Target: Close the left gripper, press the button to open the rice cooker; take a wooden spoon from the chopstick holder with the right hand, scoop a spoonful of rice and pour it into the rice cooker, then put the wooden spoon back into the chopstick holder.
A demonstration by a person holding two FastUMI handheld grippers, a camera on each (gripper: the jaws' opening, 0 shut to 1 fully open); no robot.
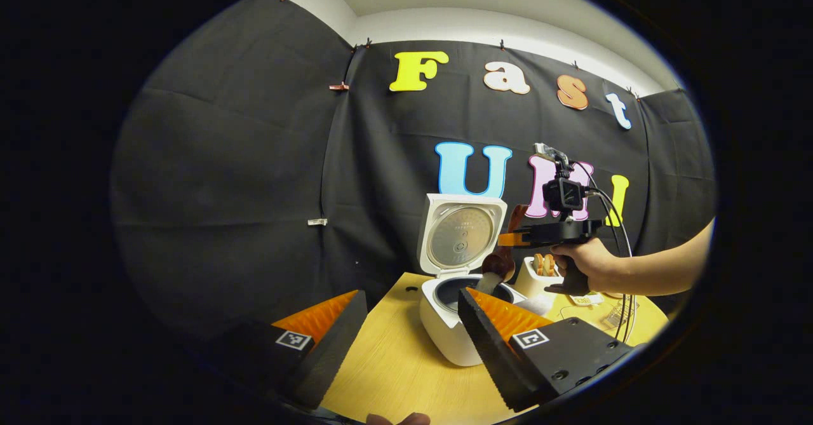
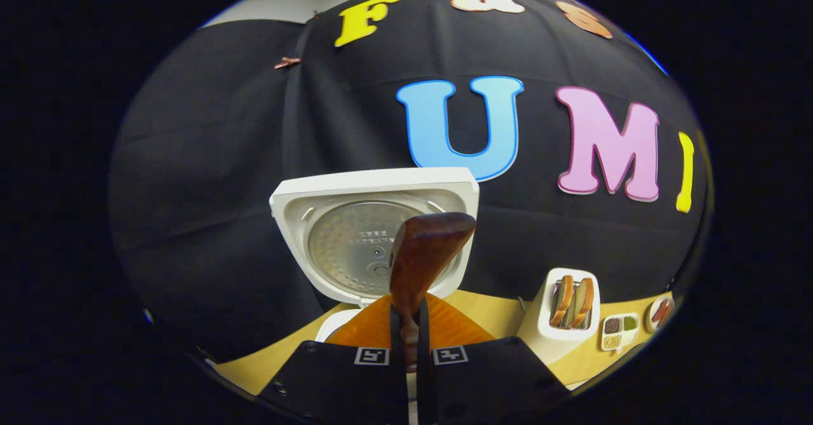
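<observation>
The white rice cooker (image 1: 448, 330) stands on the wooden table (image 1: 387, 368) with its lid (image 1: 460, 234) raised upright. My left gripper (image 1: 406, 342) is open in front of the cooker, with nothing between its fingers. A hand holds my right gripper (image 1: 512, 239) above the pot, shut on a brown wooden spoon (image 1: 502, 261) whose lower end hangs over the pot, with something pale under it. In the right gripper view my right gripper (image 2: 409, 323) clamps the wooden spoon (image 2: 425, 247) in front of the lid (image 2: 356, 241). The white chopstick holder (image 2: 562, 333) stands to the right.
The chopstick holder (image 1: 532, 279) with wooden utensils stands just right of the cooker. A small divided dish (image 2: 619, 331) and a plate (image 2: 662, 310) lie further right. Cables trail from the right gripper past the forearm (image 1: 660, 266). Black cloth walls the back.
</observation>
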